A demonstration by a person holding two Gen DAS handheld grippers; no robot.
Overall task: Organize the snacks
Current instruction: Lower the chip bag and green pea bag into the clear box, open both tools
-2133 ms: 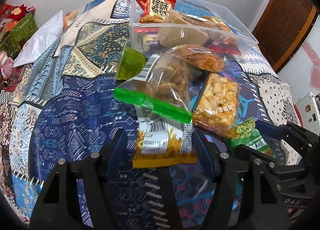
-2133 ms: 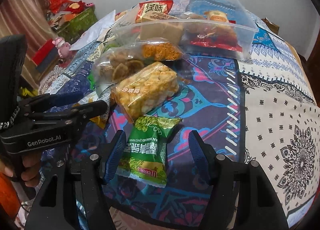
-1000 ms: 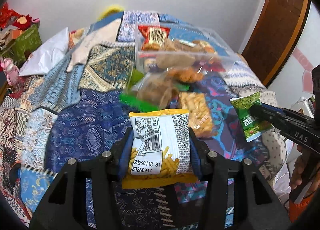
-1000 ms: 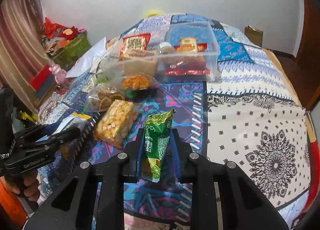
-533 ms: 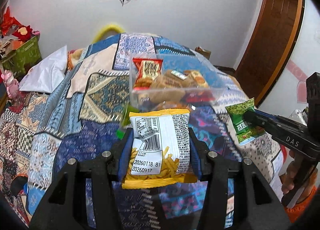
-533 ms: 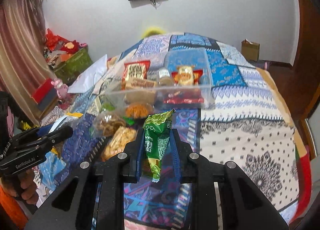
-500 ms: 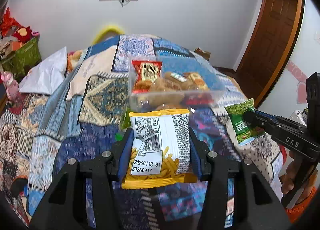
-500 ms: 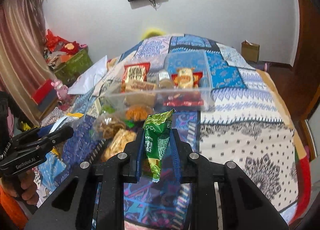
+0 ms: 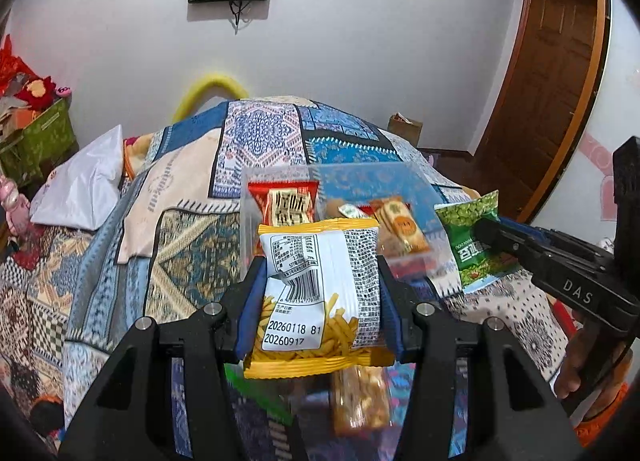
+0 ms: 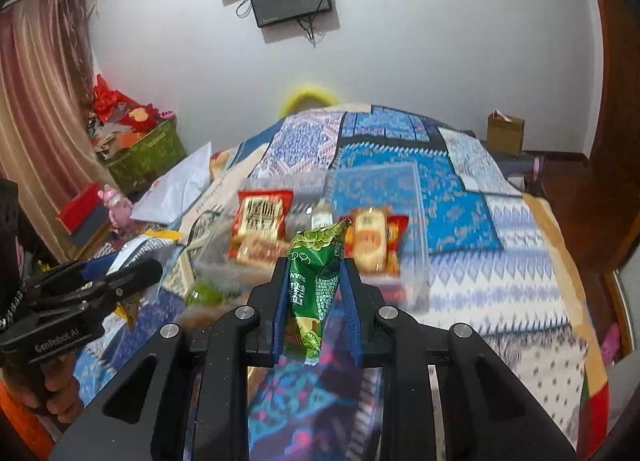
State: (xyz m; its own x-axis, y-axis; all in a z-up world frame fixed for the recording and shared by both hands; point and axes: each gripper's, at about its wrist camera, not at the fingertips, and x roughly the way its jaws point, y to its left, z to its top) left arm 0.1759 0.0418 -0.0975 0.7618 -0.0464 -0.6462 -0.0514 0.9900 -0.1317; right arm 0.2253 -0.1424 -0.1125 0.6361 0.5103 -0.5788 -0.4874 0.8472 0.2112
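Left wrist: left claw [image 9: 320, 297] clamps yellow packet [image 9: 318, 297] | right claw [image 10: 316, 297] clamps green packet [image 10: 314, 285]

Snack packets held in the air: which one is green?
The green pea packet pinched in the right gripper. The other one, in the left gripper, is a yellow-edged white packet of fries.

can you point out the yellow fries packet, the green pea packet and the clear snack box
yellow fries packet [image 9: 320, 293], left wrist view, on its white back label between the fingers.
green pea packet [image 10: 314, 281], right wrist view, on its middle printed face.
clear snack box [image 10: 414, 221], right wrist view, on its right-hand wall.
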